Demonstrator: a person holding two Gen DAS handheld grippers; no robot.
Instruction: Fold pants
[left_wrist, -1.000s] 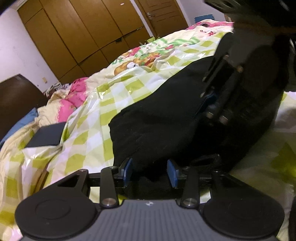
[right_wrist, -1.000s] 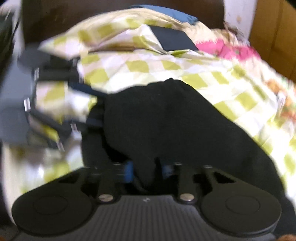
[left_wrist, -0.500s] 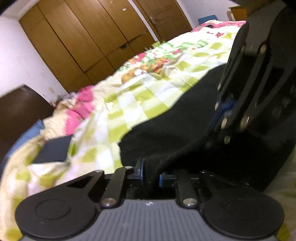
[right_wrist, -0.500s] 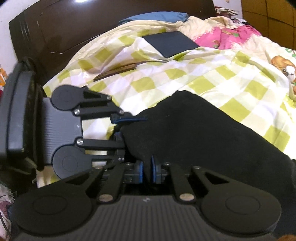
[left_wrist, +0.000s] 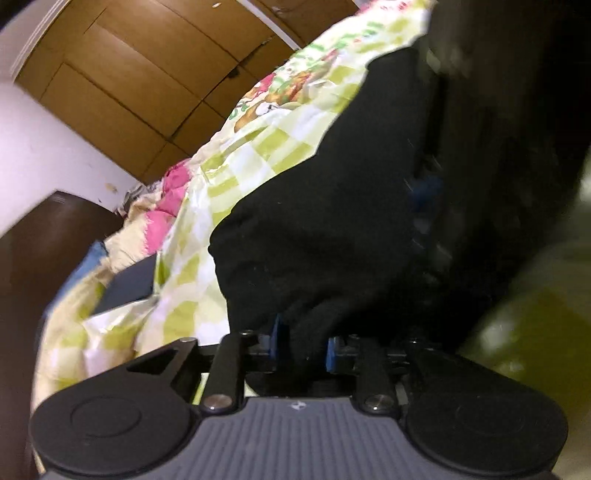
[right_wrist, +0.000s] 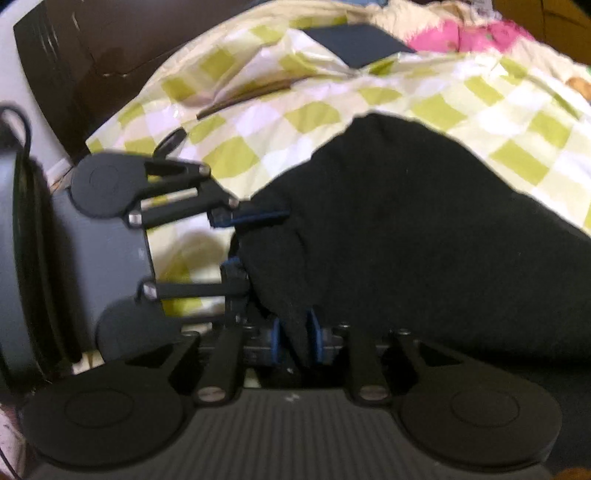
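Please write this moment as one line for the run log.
step: fold pants | left gripper: shut on pants | right gripper: shut on pants, beside left gripper | surface: checked bedspread

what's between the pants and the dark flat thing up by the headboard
Only checked quilt lies between the pants and the dark flat item; nothing else rests on that stretch. The right wrist view shows it best.

left claw (left_wrist: 302, 345) pinches black pants (left_wrist: 317, 221) (blue pads) — checked quilt (left_wrist: 255, 162) beneath.

Matt black cloth pants (right_wrist: 424, 229), glossy checked bedcover (right_wrist: 332, 110), wooden wardrobe (left_wrist: 140, 74)
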